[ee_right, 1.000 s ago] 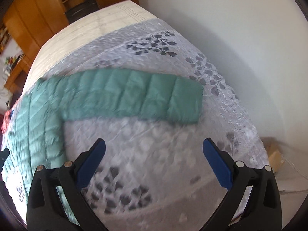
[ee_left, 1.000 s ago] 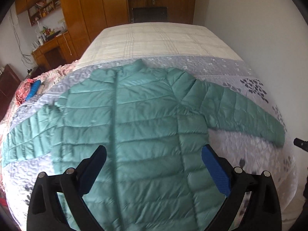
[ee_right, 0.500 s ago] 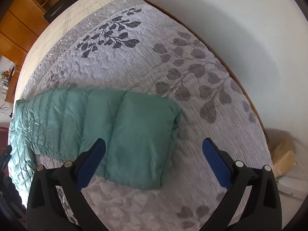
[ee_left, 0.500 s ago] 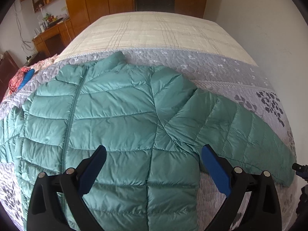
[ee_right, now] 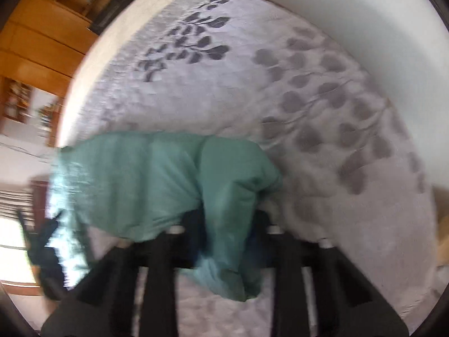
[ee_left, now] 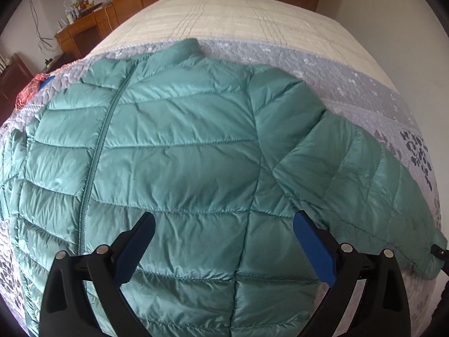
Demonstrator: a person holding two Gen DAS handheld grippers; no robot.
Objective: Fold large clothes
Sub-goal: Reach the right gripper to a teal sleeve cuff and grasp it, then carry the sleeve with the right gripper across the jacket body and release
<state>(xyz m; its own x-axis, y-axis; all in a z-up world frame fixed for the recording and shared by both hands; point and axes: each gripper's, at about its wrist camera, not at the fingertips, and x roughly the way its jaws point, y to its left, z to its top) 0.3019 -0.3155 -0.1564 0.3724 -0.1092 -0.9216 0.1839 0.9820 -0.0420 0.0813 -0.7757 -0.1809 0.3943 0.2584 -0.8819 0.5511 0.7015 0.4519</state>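
A teal quilted puffer jacket lies spread front-up on the bed, collar at the far side, zipper left of centre. Its right sleeve stretches out to the right. My left gripper is open and empty, hovering over the jacket's lower right front. In the blurred right wrist view my right gripper is shut on the sleeve's cuff end, which bunches up and lifts between the jaws. The right gripper's tip also shows at the sleeve's end in the left wrist view.
The bed has a grey leaf-patterned quilt and a beige cover farther back. A white wall runs along the right side. Wooden wardrobes and a desk stand behind left. Red cloth lies at the left edge.
My right gripper moved onto the sleeve's cuff, closed on it and began lifting it. My left gripper moved closer over the jacket's front and stayed open.
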